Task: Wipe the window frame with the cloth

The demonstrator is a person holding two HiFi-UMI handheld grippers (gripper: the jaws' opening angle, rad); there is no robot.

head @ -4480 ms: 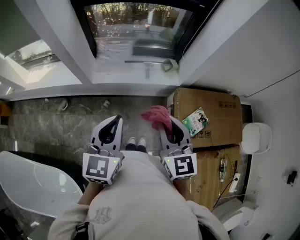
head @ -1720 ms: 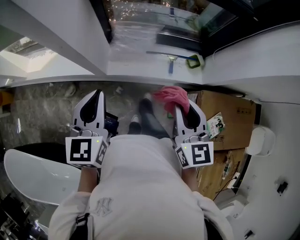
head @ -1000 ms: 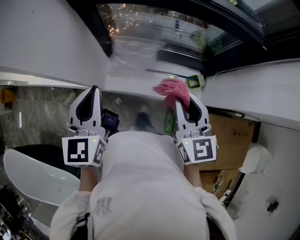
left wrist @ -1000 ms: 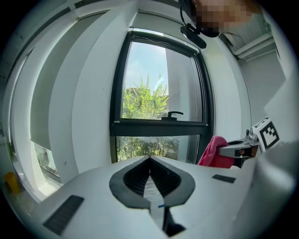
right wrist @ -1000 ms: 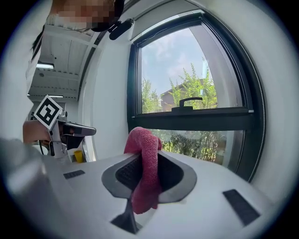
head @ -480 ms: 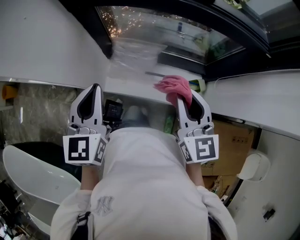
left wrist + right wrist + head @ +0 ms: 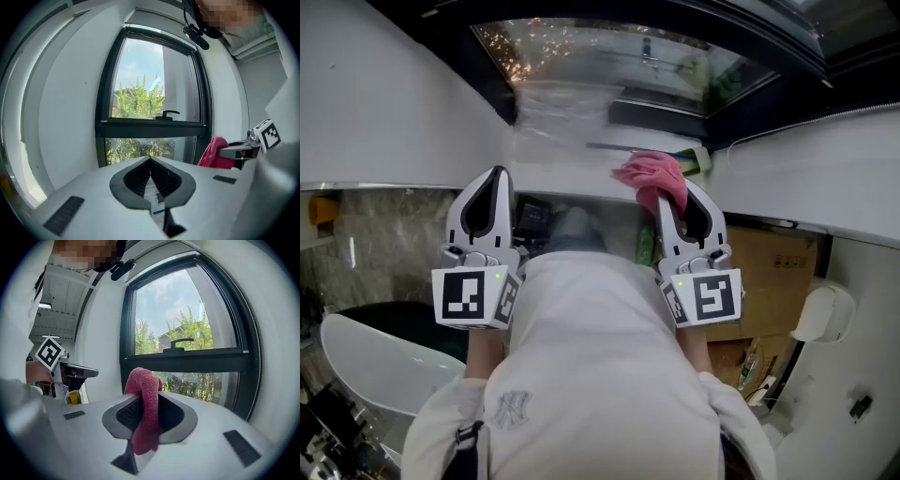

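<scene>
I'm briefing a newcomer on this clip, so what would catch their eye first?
The pink cloth stands out, pinched in the right gripper and held up before the black window frame. Outside it, bright green trees fill the view. The left gripper is beside it, jaws together and empty.

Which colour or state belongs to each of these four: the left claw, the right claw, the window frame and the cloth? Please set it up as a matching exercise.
Column one:
1. left claw
2. right claw
3. window frame
4. cloth

Column two:
a. pink
b. black
c. shut, with nothing between its jaws
d. shut on the cloth

Pairs: 1-c, 2-d, 3-b, 4-a.
</scene>
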